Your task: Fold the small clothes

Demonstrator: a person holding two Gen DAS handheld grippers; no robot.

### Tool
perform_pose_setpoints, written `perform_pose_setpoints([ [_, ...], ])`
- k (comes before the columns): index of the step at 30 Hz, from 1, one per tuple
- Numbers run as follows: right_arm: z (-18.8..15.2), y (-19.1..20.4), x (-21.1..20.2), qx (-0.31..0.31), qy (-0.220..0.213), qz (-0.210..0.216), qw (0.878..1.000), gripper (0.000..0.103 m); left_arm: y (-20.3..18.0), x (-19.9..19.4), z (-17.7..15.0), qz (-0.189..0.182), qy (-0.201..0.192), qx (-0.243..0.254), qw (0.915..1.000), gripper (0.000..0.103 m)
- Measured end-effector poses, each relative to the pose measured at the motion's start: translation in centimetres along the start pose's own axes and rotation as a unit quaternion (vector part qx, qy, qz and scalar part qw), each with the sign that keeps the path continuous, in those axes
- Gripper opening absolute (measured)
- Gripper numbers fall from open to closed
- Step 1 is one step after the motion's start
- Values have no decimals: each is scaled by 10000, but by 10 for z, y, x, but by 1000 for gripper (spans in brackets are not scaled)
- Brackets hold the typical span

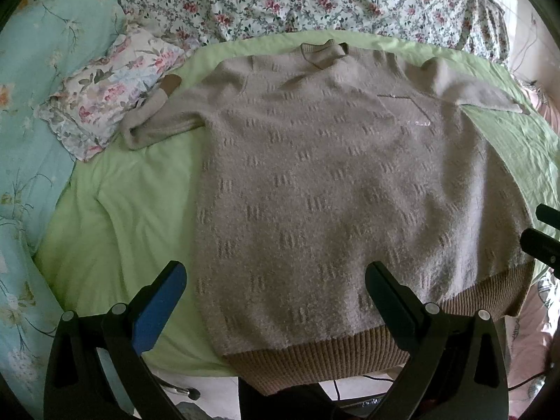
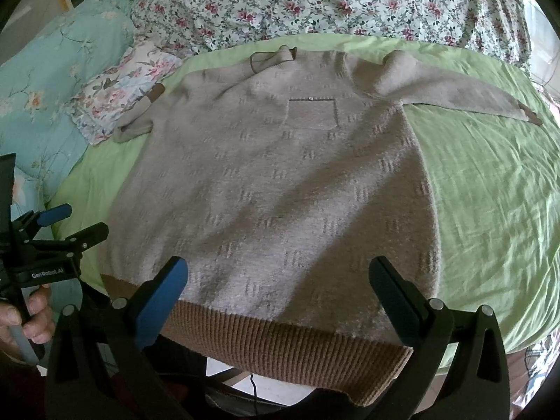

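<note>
One sweater [image 2: 280, 192] lies flat on the green sheet [image 2: 490, 210], collar toward frame top, hem toward bottom, long axis vertical. Left gripper [image 1: 276, 280] and right gripper [image 2: 278, 276] both spread wide, empty, above the hem.

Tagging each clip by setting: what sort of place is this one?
Most likely a bedroom at home. A sweater lies spread on a bed with a green sheet, a flowered quilt bunched behind it and a small flowered pillow at the side.
</note>
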State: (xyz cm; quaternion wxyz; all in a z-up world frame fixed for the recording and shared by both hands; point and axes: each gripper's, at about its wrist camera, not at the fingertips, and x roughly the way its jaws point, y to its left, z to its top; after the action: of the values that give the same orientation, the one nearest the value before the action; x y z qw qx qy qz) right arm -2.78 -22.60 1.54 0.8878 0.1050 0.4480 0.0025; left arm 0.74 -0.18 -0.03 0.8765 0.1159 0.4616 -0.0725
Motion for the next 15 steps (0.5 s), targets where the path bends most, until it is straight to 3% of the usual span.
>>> perform_pose_setpoints([
  [15, 1, -5, 0, 59, -66, 12, 10000, 103, 0, 1, 3, -186, -131, -123, 9997, 102],
])
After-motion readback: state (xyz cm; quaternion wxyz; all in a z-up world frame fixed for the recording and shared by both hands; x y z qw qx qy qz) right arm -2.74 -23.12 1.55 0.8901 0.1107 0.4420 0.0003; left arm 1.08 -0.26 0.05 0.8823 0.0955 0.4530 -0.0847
